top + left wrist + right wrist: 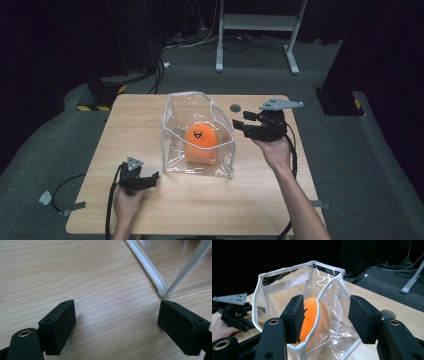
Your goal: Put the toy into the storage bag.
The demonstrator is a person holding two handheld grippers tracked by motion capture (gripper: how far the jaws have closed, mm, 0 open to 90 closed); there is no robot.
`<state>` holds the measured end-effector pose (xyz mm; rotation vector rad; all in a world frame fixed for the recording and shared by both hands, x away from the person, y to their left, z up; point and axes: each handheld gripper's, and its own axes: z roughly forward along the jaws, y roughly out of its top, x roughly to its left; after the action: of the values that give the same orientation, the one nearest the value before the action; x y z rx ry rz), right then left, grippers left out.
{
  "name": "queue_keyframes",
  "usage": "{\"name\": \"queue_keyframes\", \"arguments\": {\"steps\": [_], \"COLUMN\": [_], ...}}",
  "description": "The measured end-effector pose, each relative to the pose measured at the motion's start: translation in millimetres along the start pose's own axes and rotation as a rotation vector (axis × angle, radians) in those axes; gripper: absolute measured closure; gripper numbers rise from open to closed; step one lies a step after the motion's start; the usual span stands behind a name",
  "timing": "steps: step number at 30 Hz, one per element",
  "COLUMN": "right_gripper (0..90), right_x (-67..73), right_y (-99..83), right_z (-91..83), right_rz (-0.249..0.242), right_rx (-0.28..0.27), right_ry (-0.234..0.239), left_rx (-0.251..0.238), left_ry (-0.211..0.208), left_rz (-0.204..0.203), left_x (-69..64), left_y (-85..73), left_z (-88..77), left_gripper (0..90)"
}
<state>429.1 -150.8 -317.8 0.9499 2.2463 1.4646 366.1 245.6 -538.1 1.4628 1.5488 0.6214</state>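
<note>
A clear plastic bag [220, 150] with white trim stands open on the wooden table [140, 120]. Inside it sits an orange plush toy [201, 142] with a smiling face. My right gripper [239, 125] is open just right of the bag's rim; in the right gripper view its jaws straddle the bag's white edge [322, 296], with the orange plush toy [312, 315] behind the plastic. My left gripper [152, 179] is open low over the table, near the bag's front left corner [162, 293], holding nothing.
A small round grey insert [235, 107] sits in the tabletop behind the right gripper. Cables and a white desk frame [257, 22] stand on the floor beyond the table. Bare wood [87, 277] lies to the left of the bag.
</note>
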Motion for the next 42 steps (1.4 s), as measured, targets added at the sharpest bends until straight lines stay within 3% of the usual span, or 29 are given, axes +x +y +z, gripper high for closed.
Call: {"name": "queue_keyframes", "arguments": {"steps": [42], "right_gripper": [44.8], "right_x": [-19.0], "right_y": [-13.7], "right_z": [-38.4], "right_rz": [0.036], "right_rx": [-0.063], "right_ry": [-0.049], "left_rx": [0.000], "left_ry": [0.000], "left_rz": [0.000], "left_x": [-0.1], "left_y": [0.0], "left_z": [0.0], "left_gripper": [15.0]}}
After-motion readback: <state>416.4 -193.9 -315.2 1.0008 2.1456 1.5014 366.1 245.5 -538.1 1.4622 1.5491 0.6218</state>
